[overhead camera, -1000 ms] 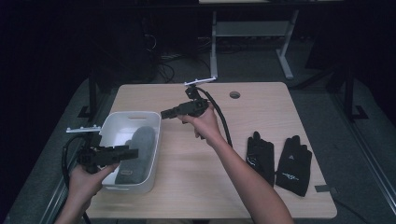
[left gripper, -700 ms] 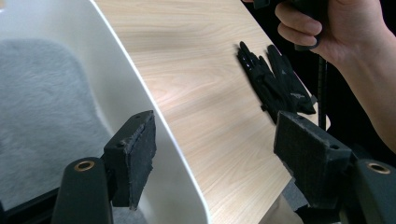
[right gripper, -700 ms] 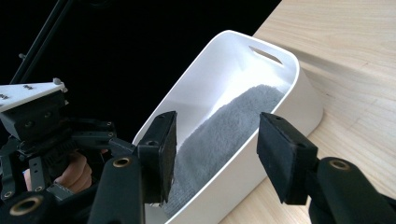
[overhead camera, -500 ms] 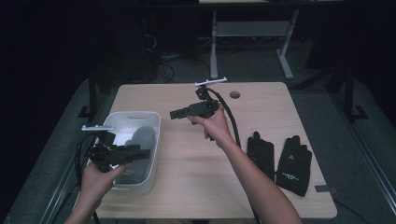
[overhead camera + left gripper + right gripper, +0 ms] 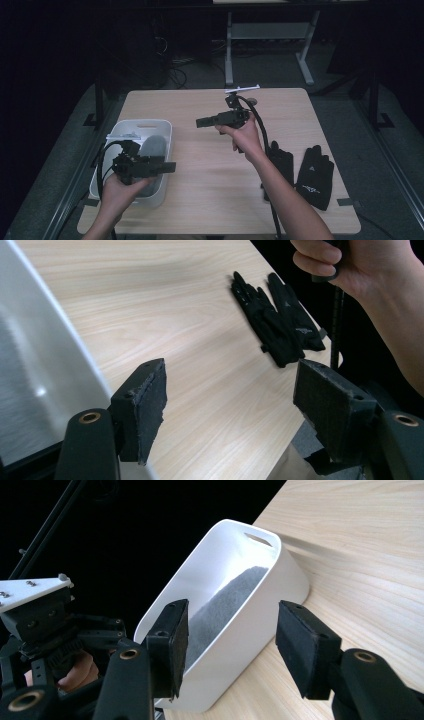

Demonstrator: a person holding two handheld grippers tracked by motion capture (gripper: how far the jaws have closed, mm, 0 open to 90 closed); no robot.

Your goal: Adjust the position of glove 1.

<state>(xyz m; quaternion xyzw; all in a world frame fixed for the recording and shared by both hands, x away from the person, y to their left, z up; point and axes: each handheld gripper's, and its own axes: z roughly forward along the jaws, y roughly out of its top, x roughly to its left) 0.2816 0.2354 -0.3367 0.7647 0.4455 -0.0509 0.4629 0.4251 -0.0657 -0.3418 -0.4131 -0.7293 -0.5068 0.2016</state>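
My left gripper (image 5: 170, 167) hovers over the near right part of a white bin (image 5: 142, 122) at the table's left and points right. In the left gripper view its jaws (image 5: 235, 405) stand open with nothing between them. My right gripper (image 5: 200, 121) is held above the middle of the table and points left toward the bin. Its jaws (image 5: 235, 642) are open and empty too. A grey cloth-like thing (image 5: 154, 146) lies inside the bin (image 5: 260, 612). Two black gloves (image 5: 300, 170) lie flat near the table's right edge.
The light wooden table (image 5: 200, 200) is bare between the bin and the gloves (image 5: 280, 325). A small round hole (image 5: 252, 101) sits near its far edge. Cables trail from both grippers. A metal stand (image 5: 230, 45) and dark floor lie beyond the table.
Both hands have shifted to the right in the high view. The left gripper has come from the bin's left part to its right rim. Both grippers' jaws look unchanged.
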